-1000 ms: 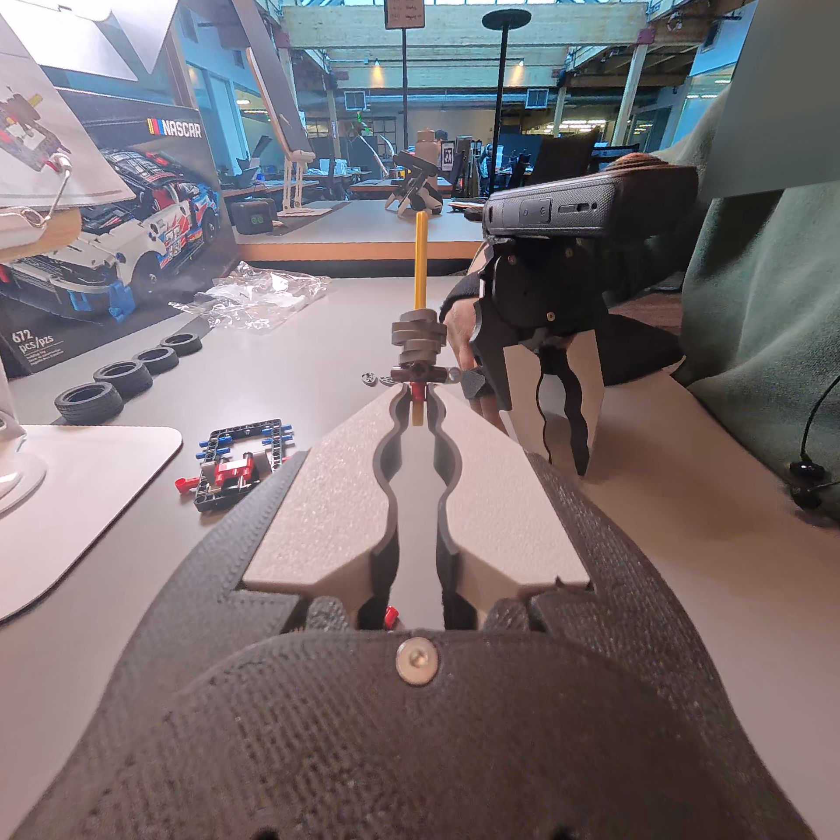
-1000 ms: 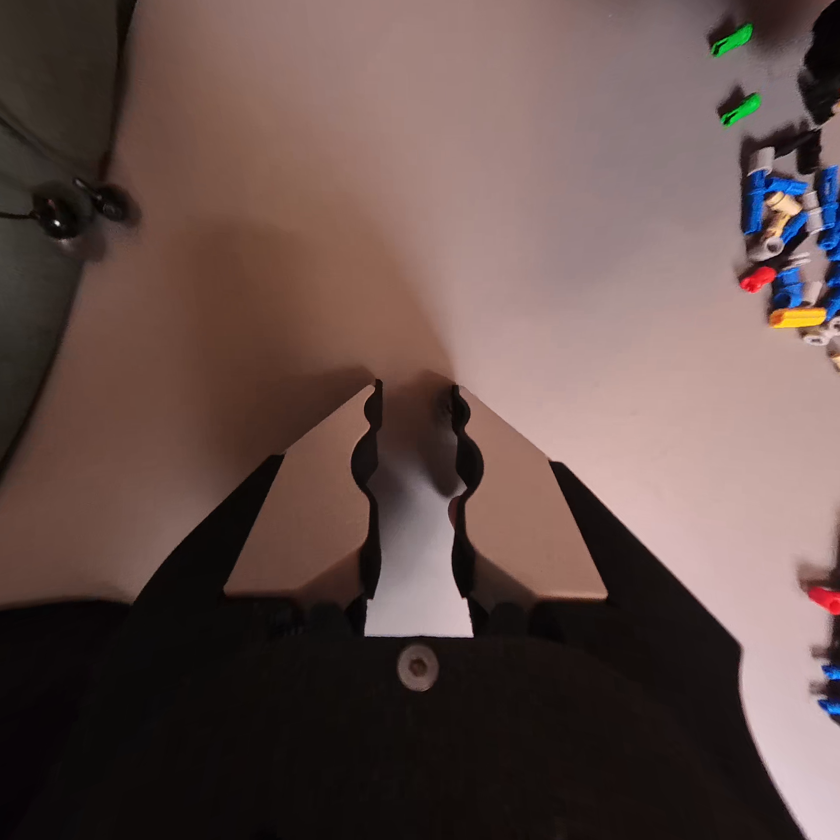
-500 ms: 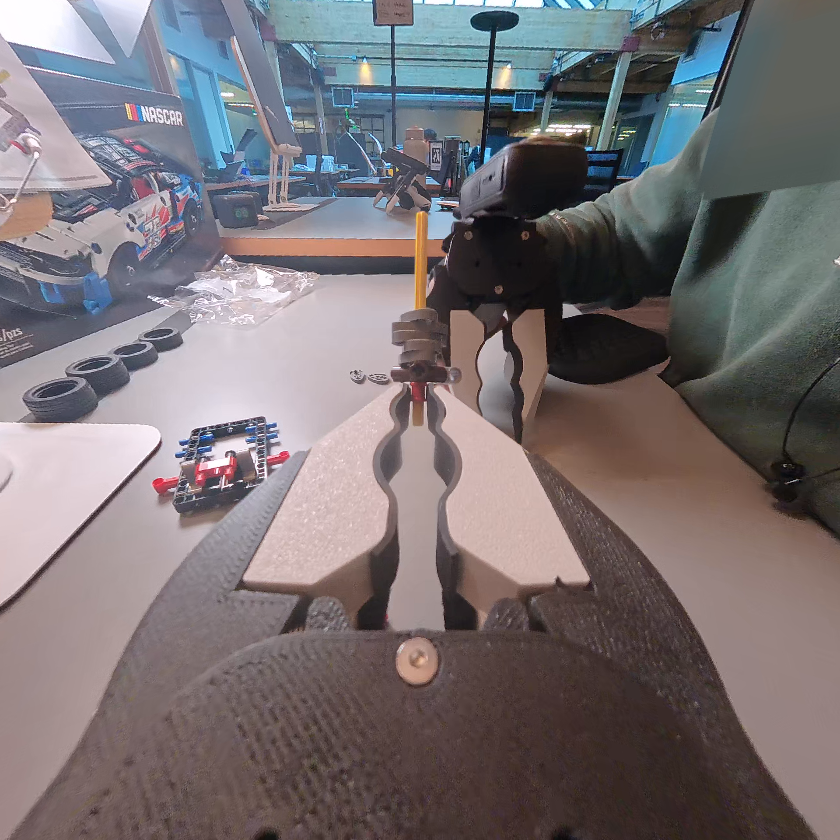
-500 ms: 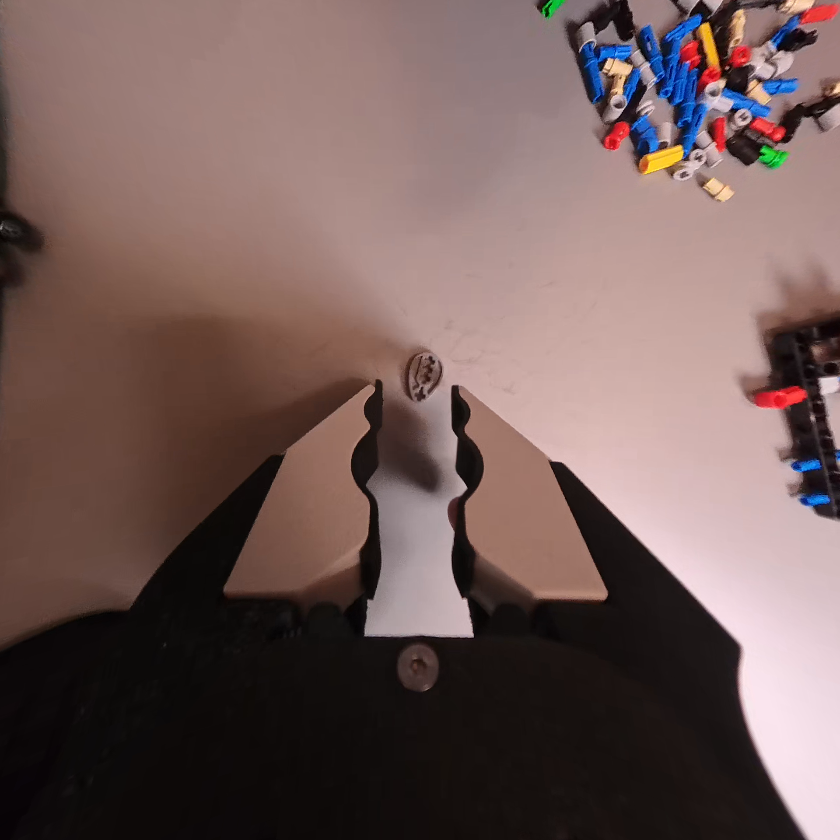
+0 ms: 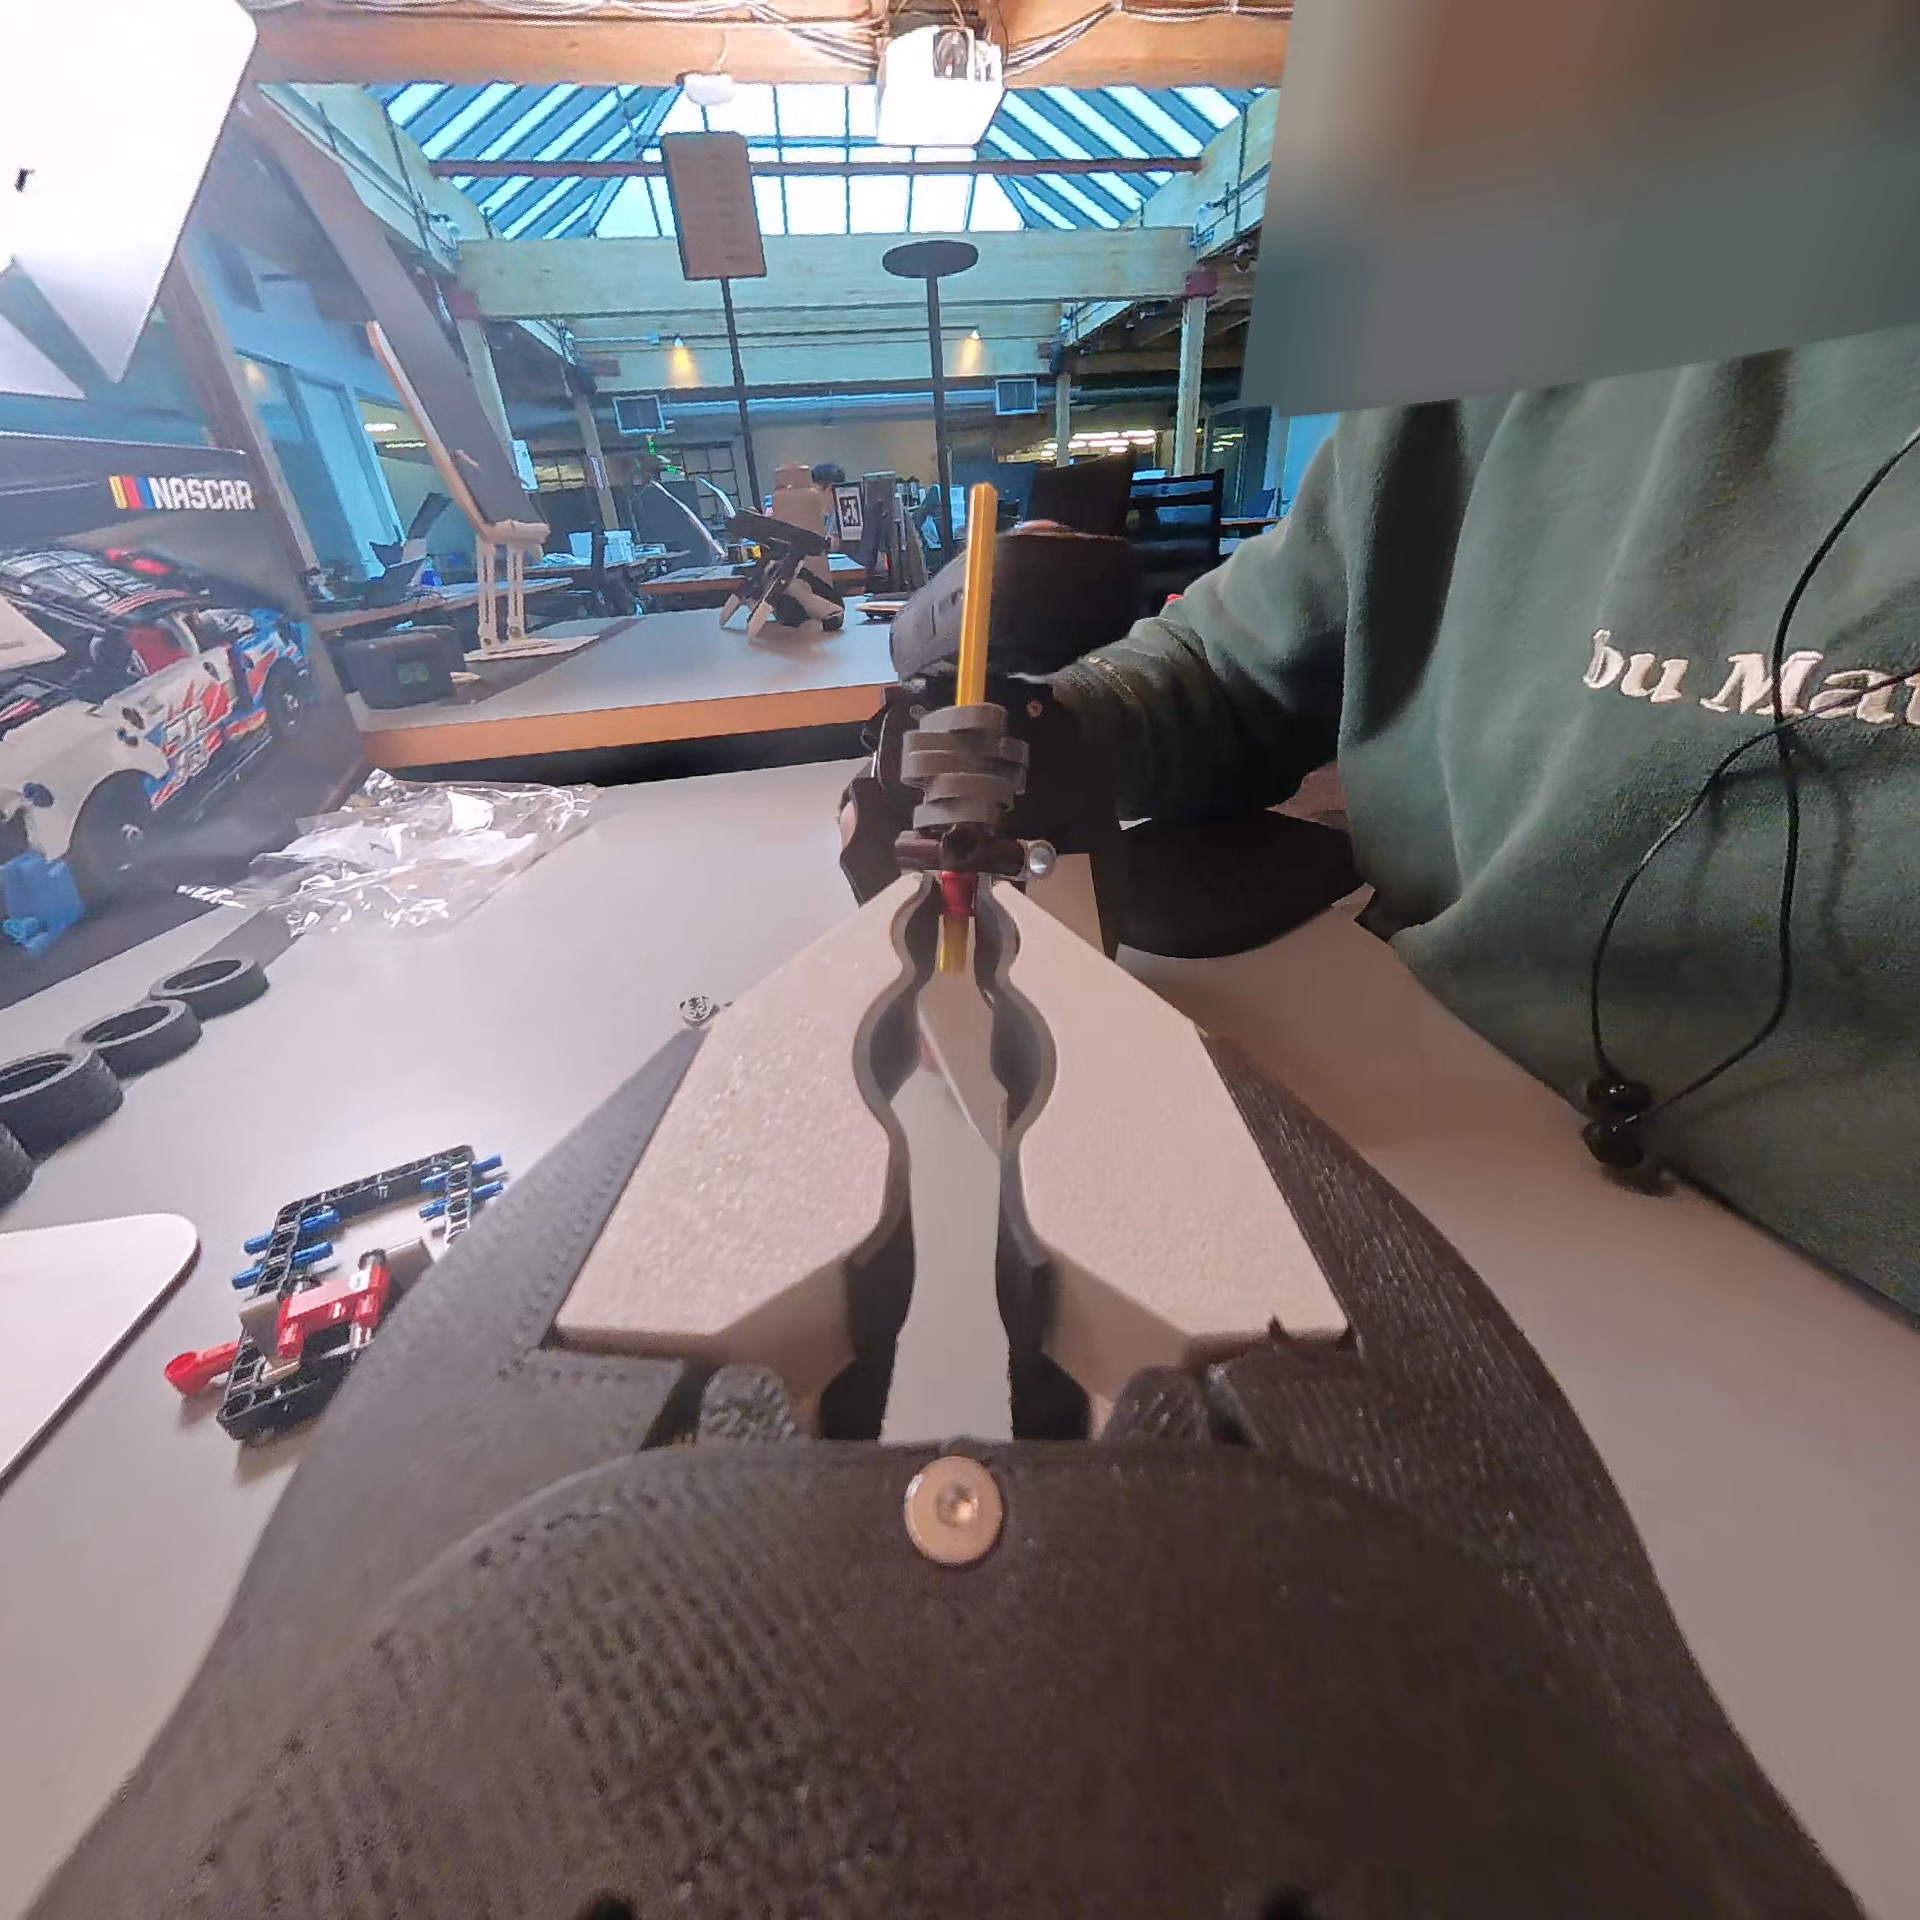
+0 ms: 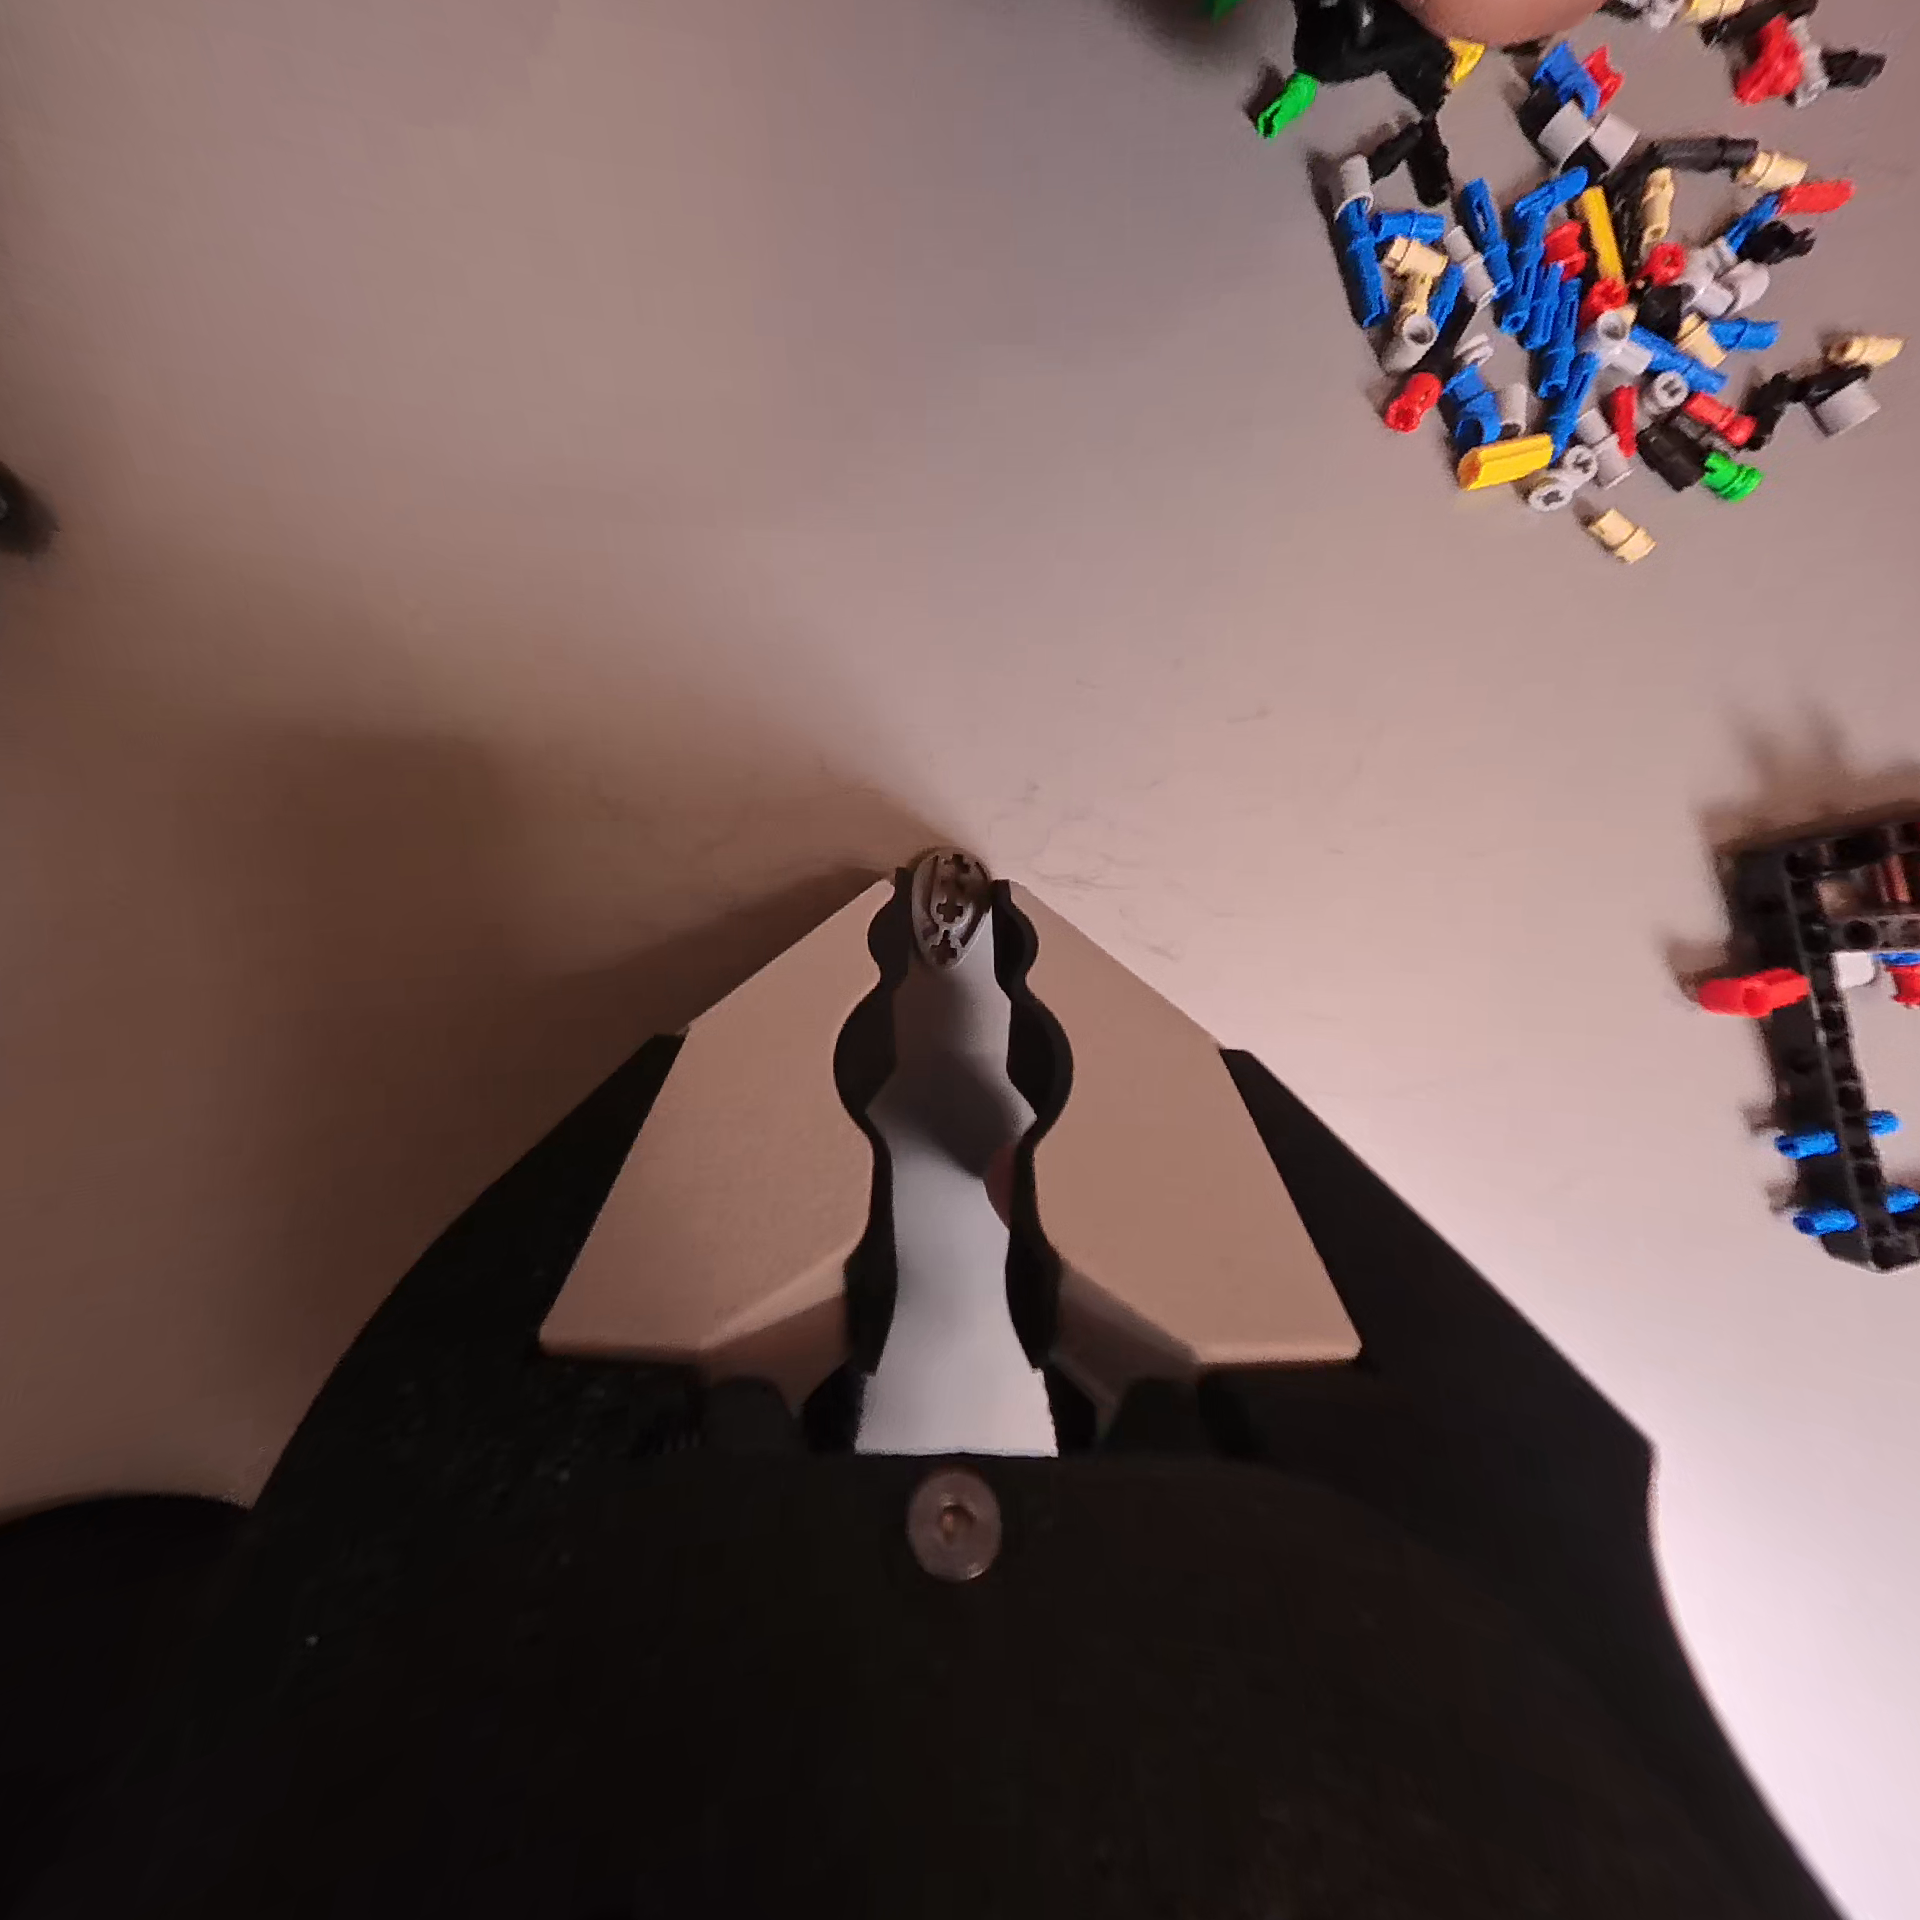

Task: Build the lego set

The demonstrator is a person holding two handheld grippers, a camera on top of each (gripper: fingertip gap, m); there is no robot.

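The left gripper pinches the yellow axle upright. The right gripper, spread, straddles 1 small grey cam; closing off-centre could flick it away.

A large open-plan office or lab in a converted industrial hall: a striped glass skylight sits above exposed timber beams, with a projector hung from the ceiling. Rows of work desks with monitors and dark chairs fill the background. The near grey desk carries a toy-car box.
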